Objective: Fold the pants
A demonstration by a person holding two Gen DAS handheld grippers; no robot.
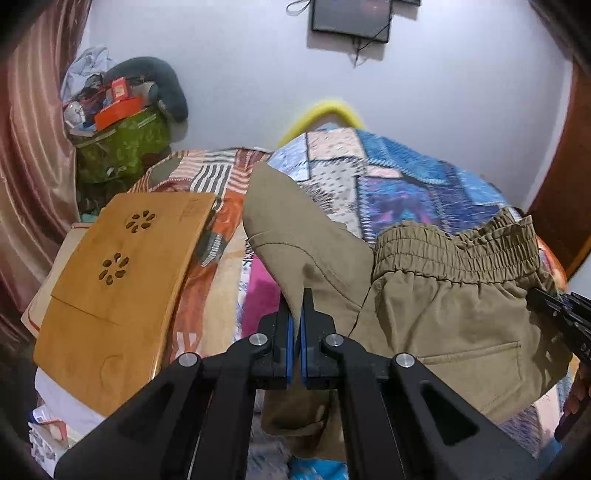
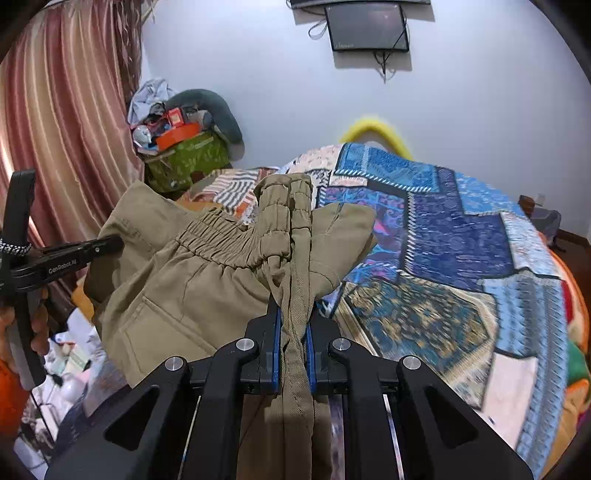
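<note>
Khaki pants (image 1: 443, 314) with an elastic waistband hang in the air above the bed, held at two places. My left gripper (image 1: 297, 295) is shut on a thin edge of the khaki fabric. My right gripper (image 2: 293, 295) is shut on a bunched strip of the pants (image 2: 207, 280) near the waistband, and cloth trails down between its blue pads. In the left wrist view the right gripper (image 1: 535, 297) shows at the right edge, clamped on the waistband's far end. In the right wrist view the left gripper (image 2: 110, 242) shows at the left, biting the cloth.
A patchwork blanket (image 2: 461, 258) covers the bed. A wooden lap tray (image 1: 122, 273) lies on the bed's left part. A green bag (image 1: 122, 147) piled with clutter stands by the pink curtain (image 1: 33, 147). A screen (image 2: 369, 26) hangs on the wall.
</note>
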